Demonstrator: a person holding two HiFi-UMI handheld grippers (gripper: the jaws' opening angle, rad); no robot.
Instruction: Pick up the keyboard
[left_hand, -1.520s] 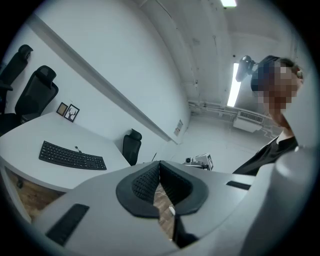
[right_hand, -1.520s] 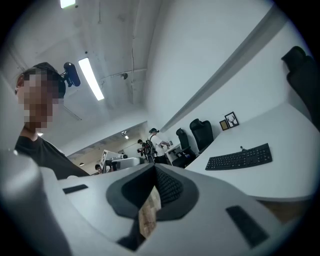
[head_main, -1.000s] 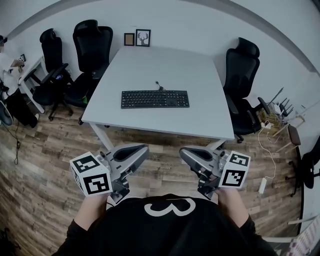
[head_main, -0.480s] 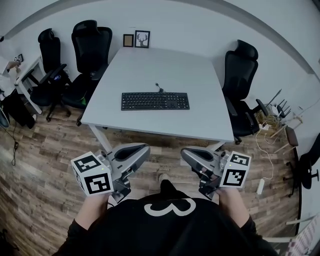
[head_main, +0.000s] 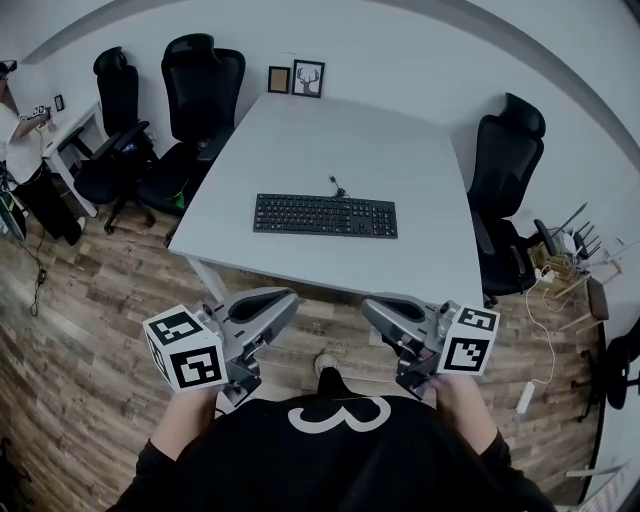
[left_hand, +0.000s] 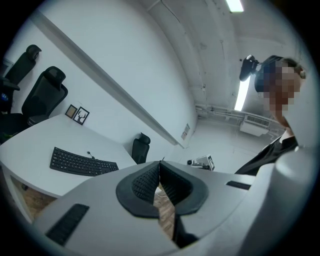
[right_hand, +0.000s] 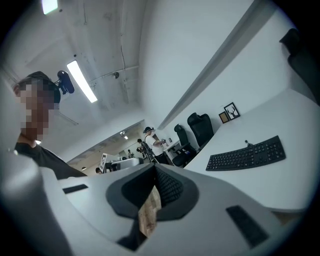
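A black keyboard (head_main: 325, 215) with a short cable lies across the middle of the white table (head_main: 420, 170), and shows small in the left gripper view (left_hand: 82, 163) and the right gripper view (right_hand: 246, 155). My left gripper (head_main: 292, 297) is held near my body, short of the table's near edge, jaws shut and empty. My right gripper (head_main: 366, 303) is beside it, also shut on nothing. Both point toward the table, well apart from the keyboard.
Black office chairs stand at the table's left (head_main: 200, 90) and right (head_main: 510, 170). Two small picture frames (head_main: 297, 78) lean on the wall at the table's far edge. A person (head_main: 25, 170) stands at a desk far left. Wood floor lies between me and the table.
The table and keyboard have drawn nearer and shifted right in the head view. Both grippers stay shut, in the same spot in front of my body.
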